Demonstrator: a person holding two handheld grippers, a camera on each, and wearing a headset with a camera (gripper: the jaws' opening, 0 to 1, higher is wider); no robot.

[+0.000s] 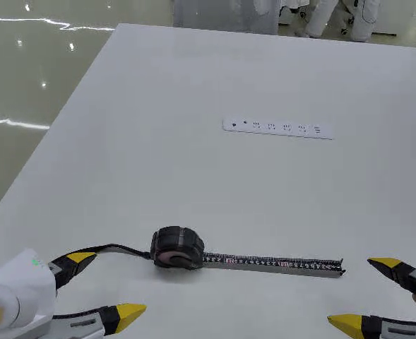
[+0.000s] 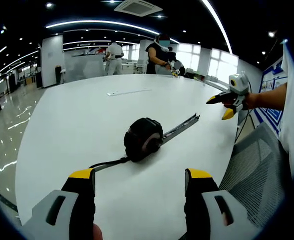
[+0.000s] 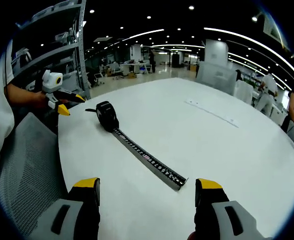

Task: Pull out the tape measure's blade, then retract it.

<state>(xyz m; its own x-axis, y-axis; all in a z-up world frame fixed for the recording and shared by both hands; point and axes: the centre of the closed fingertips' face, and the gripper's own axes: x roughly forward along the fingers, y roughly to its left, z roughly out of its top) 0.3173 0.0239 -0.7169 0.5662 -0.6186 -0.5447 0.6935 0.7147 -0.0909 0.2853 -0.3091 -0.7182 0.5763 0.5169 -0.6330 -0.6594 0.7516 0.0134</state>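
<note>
A black tape measure [image 1: 177, 248] lies on the white table [image 1: 250, 78], its blade [image 1: 275, 264] pulled out to the right and flat on the top. A black wrist strap [image 1: 112, 248] trails left from the case. My left gripper [image 1: 109, 286] stands open near the table's front edge, just left of the case [image 2: 143, 138]; nothing is between its yellow-tipped fingers [image 2: 82, 175]. My right gripper [image 1: 366, 293] is open too, a little beyond the blade's hook end [image 3: 179, 182], apart from it. The case [image 3: 107, 115] and blade [image 3: 147, 157] run away from it.
A white power strip [image 1: 277, 128] lies flat mid-table, well behind the tape. People stand past the table's far edge [image 1: 335, 18]. A glossy floor [image 1: 24, 92] lies to the left of the table. A grey mesh chair [image 2: 259, 165] sits at the near edge.
</note>
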